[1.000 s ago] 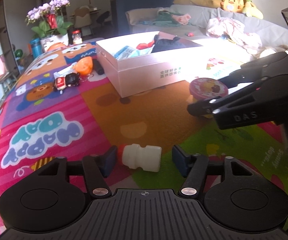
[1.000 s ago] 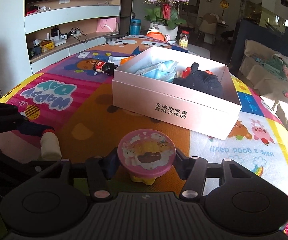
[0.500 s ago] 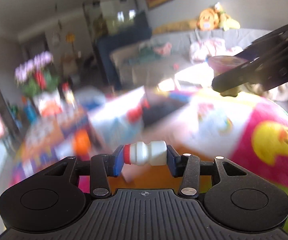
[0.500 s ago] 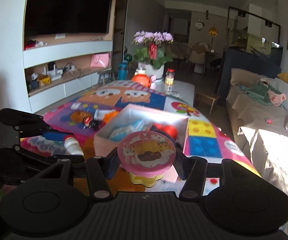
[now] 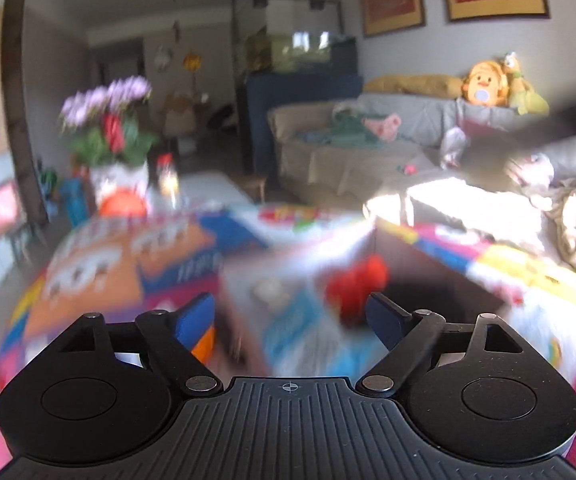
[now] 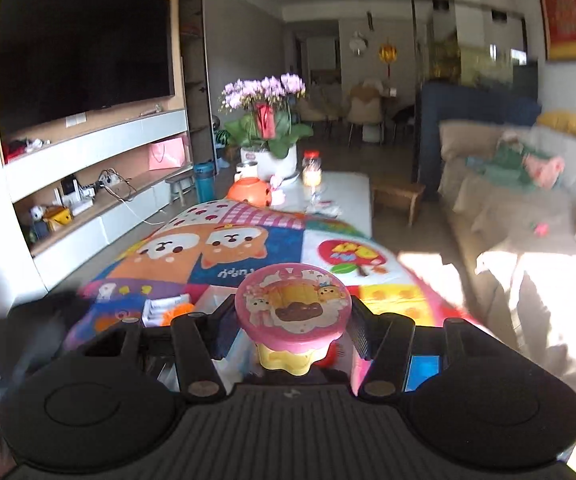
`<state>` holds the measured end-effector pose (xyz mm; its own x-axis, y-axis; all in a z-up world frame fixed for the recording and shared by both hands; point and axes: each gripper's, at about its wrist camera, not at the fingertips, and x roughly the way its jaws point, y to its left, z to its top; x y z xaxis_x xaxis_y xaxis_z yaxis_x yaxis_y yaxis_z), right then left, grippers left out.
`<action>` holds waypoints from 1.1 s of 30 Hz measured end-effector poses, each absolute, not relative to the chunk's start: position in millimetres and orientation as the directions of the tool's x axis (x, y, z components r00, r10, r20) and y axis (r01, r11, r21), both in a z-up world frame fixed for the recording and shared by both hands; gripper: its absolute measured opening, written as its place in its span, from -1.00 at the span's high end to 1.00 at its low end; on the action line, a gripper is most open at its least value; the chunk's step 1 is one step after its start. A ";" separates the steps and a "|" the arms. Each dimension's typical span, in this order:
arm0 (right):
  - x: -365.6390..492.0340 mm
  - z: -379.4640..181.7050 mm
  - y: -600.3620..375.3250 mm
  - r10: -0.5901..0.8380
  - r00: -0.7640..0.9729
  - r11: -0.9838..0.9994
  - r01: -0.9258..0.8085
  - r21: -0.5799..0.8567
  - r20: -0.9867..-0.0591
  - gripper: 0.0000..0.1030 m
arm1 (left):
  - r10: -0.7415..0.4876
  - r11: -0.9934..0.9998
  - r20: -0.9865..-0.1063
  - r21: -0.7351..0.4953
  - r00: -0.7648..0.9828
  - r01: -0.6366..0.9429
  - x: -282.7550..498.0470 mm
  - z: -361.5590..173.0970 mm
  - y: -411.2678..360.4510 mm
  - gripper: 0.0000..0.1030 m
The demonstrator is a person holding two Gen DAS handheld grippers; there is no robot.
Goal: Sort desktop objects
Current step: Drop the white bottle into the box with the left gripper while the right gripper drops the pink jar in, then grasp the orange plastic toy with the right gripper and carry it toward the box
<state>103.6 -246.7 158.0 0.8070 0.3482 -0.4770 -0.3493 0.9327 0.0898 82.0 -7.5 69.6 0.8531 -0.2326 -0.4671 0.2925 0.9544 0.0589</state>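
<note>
The left hand-held gripper [image 5: 290,316] stands wide with nothing between its blue pads; its jaws have just been opening. In the blurred left wrist view a small pale shape [image 5: 268,291], possibly the little bottle, lies low in the middle of the frame, seemingly inside the box [image 5: 440,276] beside a red item [image 5: 354,285]; the blur leaves that uncertain. The right hand-held gripper [image 6: 292,330] is closed on the pink-lidded cup [image 6: 292,308], which sits lower centre of the right wrist frame, held by its lid above the colourful tabletop [image 6: 247,236].

The risk lies with the cup. The pads press only on the round lid rim, so a tilt or quick swing could let it slip or pop the lid from the yellow base. The box is mostly hidden beneath the right gripper, so a release judged badly could land the cup on the wall or outside. The two grippers also seem close together and could knock each other.
</note>
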 end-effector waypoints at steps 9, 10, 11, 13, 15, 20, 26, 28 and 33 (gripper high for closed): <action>193.4 119.9 -183.6 0.423 0.737 0.906 -0.367 0.213 -0.528 -0.30 | -0.146 0.977 -0.531 0.055 0.835 0.207 27.7 37.8 36.2 -0.87; 195.9 116.9 -178.4 0.411 0.739 0.911 -0.356 0.208 -0.534 -0.36 | -0.141 0.979 -0.531 0.053 0.836 0.199 25.3 36.5 40.3 -0.88; 196.8 115.6 -175.2 0.405 0.741 0.914 -0.350 0.206 -0.535 -0.36 | -0.137 0.981 -0.531 0.046 0.836 0.190 23.0 35.5 44.4 -0.89; 196.8 115.2 -171.8 0.399 0.742 0.916 -0.347 0.201 -0.539 -0.36 | -0.131 0.985 -0.532 0.022 0.836 0.169 21.3 33.9 52.2 -0.90; 196.1 116.7 -167.8 0.376 0.746 0.925 -0.338 0.174 -0.549 -0.35 | -0.116 0.991 -0.529 0.001 0.841 0.137 20.3 30.4 60.2 -0.93; 196.3 120.9 -145.9 0.336 0.732 0.933 -0.345 0.102 -0.593 -0.31 | -0.081 0.997 -0.515 -0.039 0.854 0.071 22.5 23.9 73.1 -0.93; 203.1 108.7 -79.1 0.386 0.606 0.887 -0.450 0.101 -0.696 -0.05 | -0.087 0.995 -0.506 -0.086 0.858 0.051 18.7 19.5 83.0 -0.95; 209.7 96.7 -49.8 0.377 0.553 0.874 -0.478 0.087 -0.743 0.07 | -0.082 0.995 -0.503 -0.088 0.860 0.044 17.6 18.1 83.1 -0.95; 230.0 64.9 0.9 0.291 0.496 0.881 -0.472 0.027 -0.818 0.07 | -0.085 0.994 -0.485 -0.098 0.870 0.042 14.0 18.1 84.3 -0.96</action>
<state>230.0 0.9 64.9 0.4963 0.2914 -0.8178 -0.4722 0.8811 0.0273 14.0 84.3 18.1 0.8702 -0.0848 -0.4854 0.0422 0.9943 -0.0980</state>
